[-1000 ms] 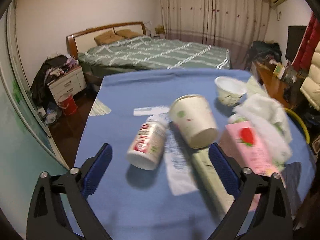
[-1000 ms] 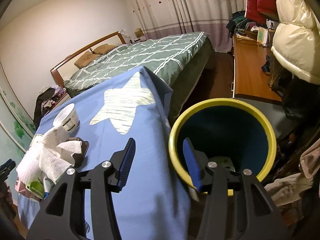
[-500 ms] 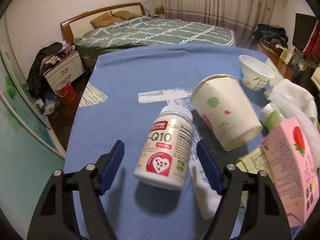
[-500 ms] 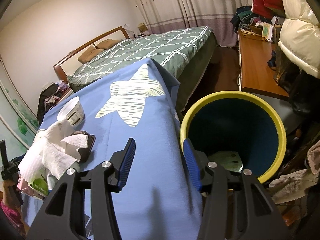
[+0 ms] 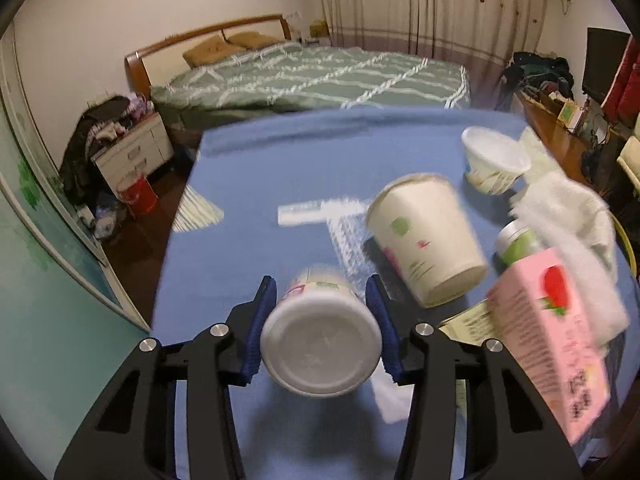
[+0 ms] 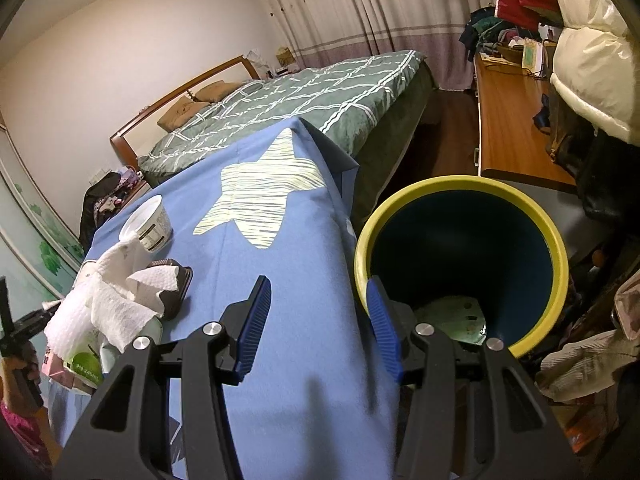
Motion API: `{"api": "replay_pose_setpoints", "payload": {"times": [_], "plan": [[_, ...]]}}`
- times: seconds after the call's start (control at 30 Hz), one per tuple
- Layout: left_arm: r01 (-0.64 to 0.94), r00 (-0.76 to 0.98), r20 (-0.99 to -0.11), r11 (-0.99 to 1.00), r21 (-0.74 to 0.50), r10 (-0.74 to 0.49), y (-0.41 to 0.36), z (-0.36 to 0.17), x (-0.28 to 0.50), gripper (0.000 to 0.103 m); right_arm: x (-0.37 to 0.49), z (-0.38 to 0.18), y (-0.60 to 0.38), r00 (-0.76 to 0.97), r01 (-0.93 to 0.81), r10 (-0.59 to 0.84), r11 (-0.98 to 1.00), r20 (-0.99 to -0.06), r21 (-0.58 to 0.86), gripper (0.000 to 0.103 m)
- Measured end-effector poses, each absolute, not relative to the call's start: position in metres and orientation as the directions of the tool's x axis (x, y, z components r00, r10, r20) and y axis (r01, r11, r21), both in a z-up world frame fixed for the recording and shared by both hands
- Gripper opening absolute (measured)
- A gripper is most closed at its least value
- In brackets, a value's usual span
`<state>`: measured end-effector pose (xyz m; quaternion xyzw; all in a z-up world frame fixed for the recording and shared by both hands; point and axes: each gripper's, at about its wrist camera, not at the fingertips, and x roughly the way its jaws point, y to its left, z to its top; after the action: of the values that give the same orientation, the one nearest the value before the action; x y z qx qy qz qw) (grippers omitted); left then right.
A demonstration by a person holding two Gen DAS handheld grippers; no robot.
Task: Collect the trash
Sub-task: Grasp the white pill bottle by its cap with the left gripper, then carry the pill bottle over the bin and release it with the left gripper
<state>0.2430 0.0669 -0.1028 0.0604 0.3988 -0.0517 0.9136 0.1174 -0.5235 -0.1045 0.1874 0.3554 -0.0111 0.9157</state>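
Both left gripper [image 5: 322, 304] fingers [image 5: 264, 312] clamp the white bottle [image 5: 320, 340].

Right gripper [image 6: 320, 312] with parted, empty jaws at the blue tablecloth's [image 6: 288, 264] edge beside yellow-rimmed bin [image 6: 560, 264].

A bottle [image 5: 320, 344] lies between the left tongs [image 5: 322, 312]; a cup [image 5: 424, 236] lies ahead-right, a carton [image 5: 548, 332] right. A bin [image 6: 460, 264] stands right of the right tongs [image 6: 318, 308].

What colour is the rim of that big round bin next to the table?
The round bin's rim is yellow, with a dark blue inside. It shows best in the right wrist view.
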Motion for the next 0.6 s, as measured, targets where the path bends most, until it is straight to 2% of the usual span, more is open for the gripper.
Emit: {"api": "replay_pose_setpoints", "payload": {"times": [0.37,0.6], "plan": [[0.229,0.771,-0.626,0.969,0.096,-0.120,0.012,-0.018,0.190,0.047,0.097,-0.094,-0.537,0.784,0.140,0.128,0.917,-0.608,0.373,0.048],[0.370,0.783,-0.571,0.923,0.110,-0.246,-0.061,0.035,0.164,0.047,0.076,-0.083,-0.552,0.817,0.145,0.110,0.911,-0.566,0.387,0.048]]}}
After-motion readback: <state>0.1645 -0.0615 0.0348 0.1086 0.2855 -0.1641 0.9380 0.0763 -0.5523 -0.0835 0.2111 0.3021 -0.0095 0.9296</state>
